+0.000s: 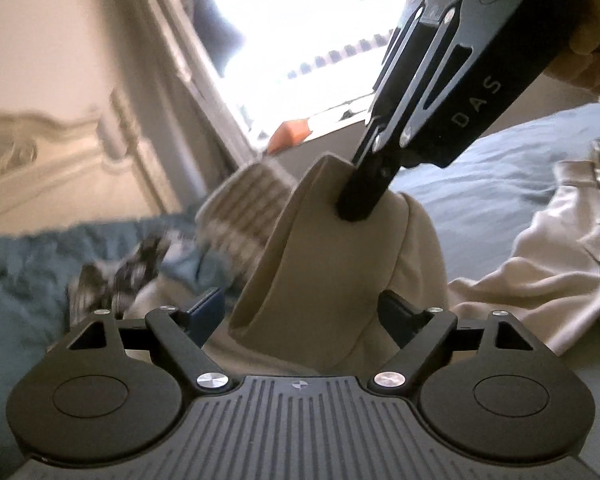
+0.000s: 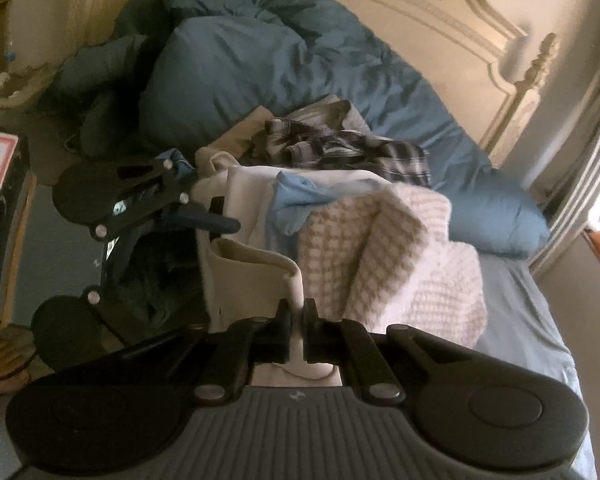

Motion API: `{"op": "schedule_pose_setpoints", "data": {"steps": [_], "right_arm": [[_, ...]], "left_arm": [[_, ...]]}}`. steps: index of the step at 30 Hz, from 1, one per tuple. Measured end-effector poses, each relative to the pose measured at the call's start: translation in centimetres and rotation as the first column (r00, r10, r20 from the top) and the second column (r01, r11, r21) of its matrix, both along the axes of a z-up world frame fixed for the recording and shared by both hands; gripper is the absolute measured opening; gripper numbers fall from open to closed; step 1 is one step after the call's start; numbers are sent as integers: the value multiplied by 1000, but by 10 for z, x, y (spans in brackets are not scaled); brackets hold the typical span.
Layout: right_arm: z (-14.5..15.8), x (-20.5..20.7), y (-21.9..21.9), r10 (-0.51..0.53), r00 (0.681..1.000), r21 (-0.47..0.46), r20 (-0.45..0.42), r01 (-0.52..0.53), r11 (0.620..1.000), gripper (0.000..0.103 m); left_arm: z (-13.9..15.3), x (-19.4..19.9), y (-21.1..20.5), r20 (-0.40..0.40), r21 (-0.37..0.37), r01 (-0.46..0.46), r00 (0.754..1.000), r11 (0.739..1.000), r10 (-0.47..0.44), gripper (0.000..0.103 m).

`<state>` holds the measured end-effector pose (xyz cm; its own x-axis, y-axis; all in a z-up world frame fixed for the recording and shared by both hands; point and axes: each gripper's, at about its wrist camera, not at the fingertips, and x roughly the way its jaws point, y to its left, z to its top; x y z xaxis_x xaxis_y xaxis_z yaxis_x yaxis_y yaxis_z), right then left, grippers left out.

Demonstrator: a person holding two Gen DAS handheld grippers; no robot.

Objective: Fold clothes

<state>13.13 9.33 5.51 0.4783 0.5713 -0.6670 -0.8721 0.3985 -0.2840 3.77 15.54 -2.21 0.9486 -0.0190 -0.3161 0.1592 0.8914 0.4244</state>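
A blue-sheeted bed (image 2: 512,320) is carrying a loose heap of clothes (image 2: 340,184), and a beige garment (image 1: 340,248) is hanging above it between both tools. The right gripper (image 2: 296,332) is pinching the garment's upper edge with its jaws narrow. The left gripper (image 1: 304,312), just below, is standing wide around the draped cloth, which is running downward along its long axis.

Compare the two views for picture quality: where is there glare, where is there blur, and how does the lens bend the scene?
Left wrist view: the window is blown out to white, and the striped knit and checked cloth are smeared. Right wrist view: dimmer and more even, glare only at the right edge, the waffle knit slightly soft; the headboard curves with the fisheye.
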Motion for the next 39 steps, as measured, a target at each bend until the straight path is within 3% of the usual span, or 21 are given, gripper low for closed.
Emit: {"op": "schedule_pose_setpoints", "data": {"steps": [5,7,9,11,15,20,27,35,39], "right_arm": [[4,-22,-29,-56,998,32,26,55,998,4],[6,-29,-43,-93,995,57,33,91,994,4],[8,-35,-58,-133,990,83,41,129,988,4],[11,-41,-73,-174,983,111,51,168,980,5],[20,-46,-102,-251,965,158,74,238,958,4],[30,-50,-144,-364,926,229,104,333,914,5],[32,-63,-231,-550,835,371,22,503,780,5],[-22,-95,-342,-700,694,452,-166,685,572,5],[-67,-104,-387,-741,618,421,-264,765,488,6]], "left_arm": [[2,-12,-23,6,21,82,997,996,-82,81],[4,-17,-32,19,43,110,994,993,-110,72],[12,-16,-40,5,18,136,991,991,-136,54],[19,-15,-48,-8,-7,161,987,987,-161,48],[35,-13,-65,-32,-59,211,977,976,-213,23],[52,-11,-100,-38,-122,292,954,949,-298,12],[41,-20,-177,-84,-80,495,862,865,-500,8],[28,-30,-266,-147,-45,696,705,716,-694,8],[-9,-30,-284,-261,-40,699,682,714,-683,11]]}}
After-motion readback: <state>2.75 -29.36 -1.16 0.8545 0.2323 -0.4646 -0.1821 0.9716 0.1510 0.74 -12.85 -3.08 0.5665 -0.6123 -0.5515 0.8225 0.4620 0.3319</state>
